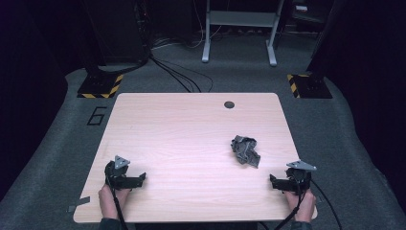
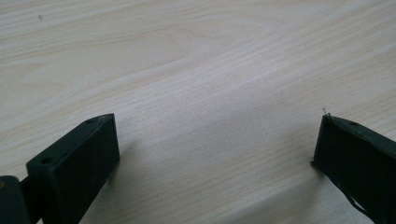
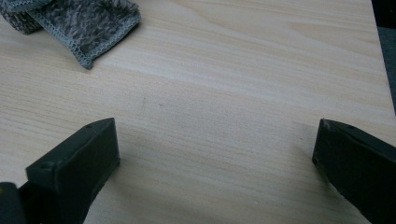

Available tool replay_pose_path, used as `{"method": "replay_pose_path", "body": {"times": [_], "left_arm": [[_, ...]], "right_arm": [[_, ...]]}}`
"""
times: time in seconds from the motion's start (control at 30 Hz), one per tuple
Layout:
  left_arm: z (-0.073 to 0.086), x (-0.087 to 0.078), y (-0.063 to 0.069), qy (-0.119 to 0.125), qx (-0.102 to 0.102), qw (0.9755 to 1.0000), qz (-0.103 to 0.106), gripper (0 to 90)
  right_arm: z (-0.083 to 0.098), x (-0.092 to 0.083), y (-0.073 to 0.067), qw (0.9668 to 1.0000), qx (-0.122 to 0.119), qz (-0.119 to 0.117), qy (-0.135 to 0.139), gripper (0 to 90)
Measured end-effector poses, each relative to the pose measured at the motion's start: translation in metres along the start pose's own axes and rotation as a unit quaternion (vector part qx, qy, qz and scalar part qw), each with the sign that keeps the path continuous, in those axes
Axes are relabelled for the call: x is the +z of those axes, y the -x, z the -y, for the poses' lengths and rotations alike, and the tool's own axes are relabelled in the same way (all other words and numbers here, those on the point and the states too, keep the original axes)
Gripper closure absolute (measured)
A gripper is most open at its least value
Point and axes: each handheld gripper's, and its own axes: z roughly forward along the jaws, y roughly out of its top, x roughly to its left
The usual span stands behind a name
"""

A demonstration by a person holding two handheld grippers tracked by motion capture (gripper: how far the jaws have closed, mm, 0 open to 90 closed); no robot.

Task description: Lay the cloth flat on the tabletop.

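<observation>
I have the pale wooden worktop [image 1: 191,139] filling the middle of the high view, with grey carpet [image 1: 57,143] around it and a dark round hole [image 1: 229,104] near its far edge, right of centre. My left gripper [image 1: 139,178] rests on the worktop at the near left, held by my left hand [image 1: 111,199] at the near edge, its grey three-cornered plate up. My right gripper [image 1: 274,182] sits at the near right corner in my right hand [image 1: 301,203], and the two grippers point toward each other across the near edge. In the left gripper view the jaws stand spread wide with bare wood between them. In the right gripper view the jaws are spread just as wide, again with nothing between them. The grey cloth [image 1: 245,150] lies crumpled on the right half of the worktop, roughly midway between near and far edges, a little to the far left of my right gripper and apart from it. In the right gripper view the cloth [image 3: 88,25] shows a fuzzy surface and a stitched edge, well clear of the jaws.
</observation>
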Motion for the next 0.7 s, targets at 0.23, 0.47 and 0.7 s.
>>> {"method": "replay_pose_path", "body": {"times": [0.23,0.47,0.7], "left_arm": [[-0.0001,0.0002,-0.0001,0.001,0.001,1.0000,0.000,0.0],[-0.0002,0.0002,0.0000,0.000,0.001,1.0000,0.000,0.0],[-0.0003,0.0007,0.0002,0.003,0.000,1.0000,-0.002,0.0]], "right_arm": [[0.0000,0.0000,0.0000,1.0000,0.000,0.000,0.000,0.0],[-0.0004,0.0002,-0.0007,1.0000,0.005,0.002,0.000,0.0],[-0.0042,0.0009,-0.0001,0.9999,0.010,0.005,-0.011,0.0]]}}
